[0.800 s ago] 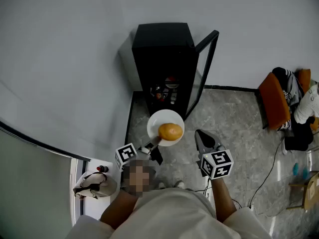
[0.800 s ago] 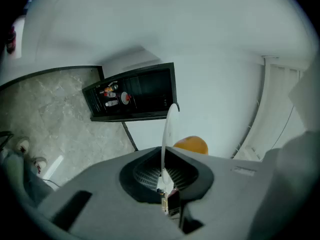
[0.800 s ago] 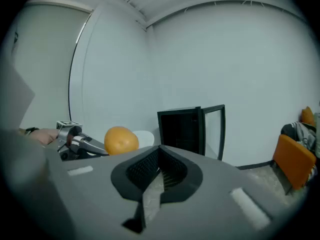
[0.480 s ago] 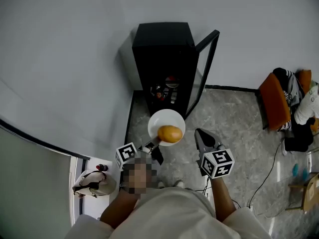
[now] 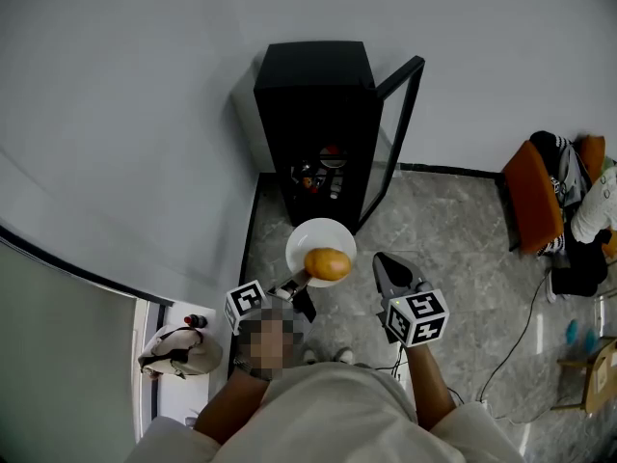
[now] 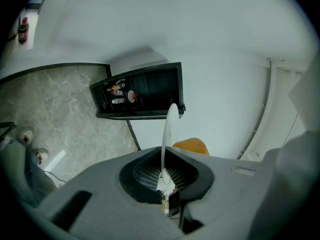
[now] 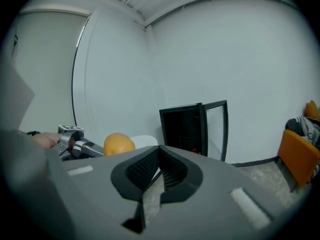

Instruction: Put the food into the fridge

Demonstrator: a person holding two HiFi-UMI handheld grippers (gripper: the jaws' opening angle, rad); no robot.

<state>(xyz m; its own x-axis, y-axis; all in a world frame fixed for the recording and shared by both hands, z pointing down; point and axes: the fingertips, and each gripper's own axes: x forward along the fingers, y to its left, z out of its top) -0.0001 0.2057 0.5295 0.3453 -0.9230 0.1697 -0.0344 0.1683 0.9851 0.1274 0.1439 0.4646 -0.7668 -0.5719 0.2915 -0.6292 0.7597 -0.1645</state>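
My left gripper (image 5: 297, 284) is shut on the rim of a white plate (image 5: 319, 233) that carries an orange-brown bun (image 5: 328, 263). In the left gripper view the plate (image 6: 170, 126) stands edge-on between the pads, with the bun (image 6: 190, 145) to its right. The black fridge (image 5: 313, 95) stands against the wall just beyond the plate, its glass door (image 5: 396, 133) swung open to the right. My right gripper (image 5: 387, 264) hovers to the right of the plate, shut and empty. In the right gripper view the bun (image 7: 119, 144) is at the left and the fridge (image 7: 182, 126) is ahead.
Small jars and bottles sit on a fridge shelf (image 5: 323, 174). An orange chair (image 5: 532, 196) piled with clothes stands at the right. Cables (image 5: 521, 340) trail over the marble floor. A bag (image 5: 178, 353) lies on a white ledge at the lower left.
The plate with the bun has drifted very slightly toward me; both grippers keep the same pose.
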